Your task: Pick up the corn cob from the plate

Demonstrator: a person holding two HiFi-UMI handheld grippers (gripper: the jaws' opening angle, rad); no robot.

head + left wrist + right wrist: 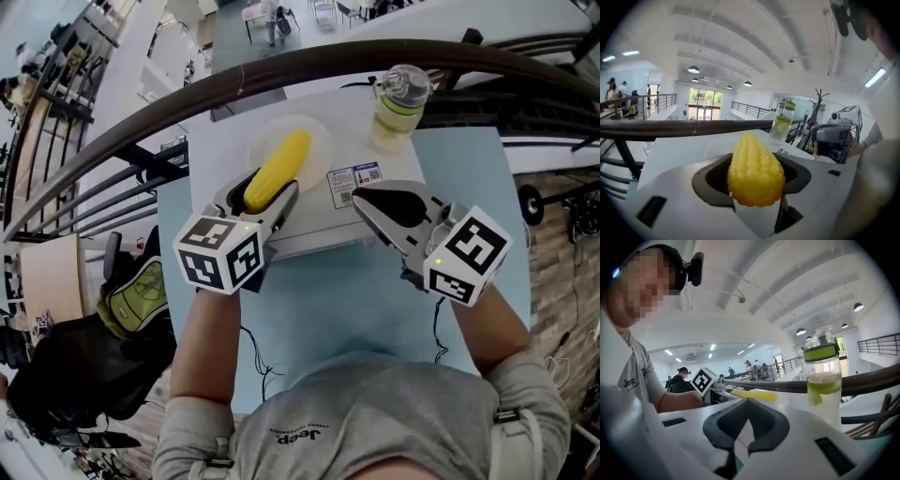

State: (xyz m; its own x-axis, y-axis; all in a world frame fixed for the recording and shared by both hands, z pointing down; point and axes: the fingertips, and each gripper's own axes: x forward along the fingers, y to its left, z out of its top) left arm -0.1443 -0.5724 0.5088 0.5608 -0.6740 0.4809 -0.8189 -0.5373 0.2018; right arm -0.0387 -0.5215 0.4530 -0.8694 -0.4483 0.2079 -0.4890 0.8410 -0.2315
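**Corn cob clamped by the left gripper at the plate's near rim**

Bright white hall, with a dark curved railing [141, 122] running past the far edge of a pale blue tabletop [328, 309]. A raised white slab [220, 155] lies along that far edge and carries everything else.

A white plate [267, 142] sits near the slab's far edge, about midway along it. The yellow corn cob [279, 167] lies slantwise over it, its tip toward the far edge and its thick end reaching out past the plate's near left rim. Whether the cob rests on the plate or hangs just clear of it cannot be told.

The left gripper [272, 194] comes in from the slab's near edge with its jaws closed on the cob's thick end. In the left gripper view the cob [755, 173] fills the hollow between the two dark pads, touching both.

The right gripper [361, 197] hovers over the slab's near right part, well apart from the cob. Its jaws are pressed together with nothing between them; the right gripper view shows the pads meeting along a thin line [747, 401].

A clear bottle [398, 108] with a green band and lime slices in water stands at the slab's far right corner. A printed label [354, 176] lies flat between the plate and the right gripper.
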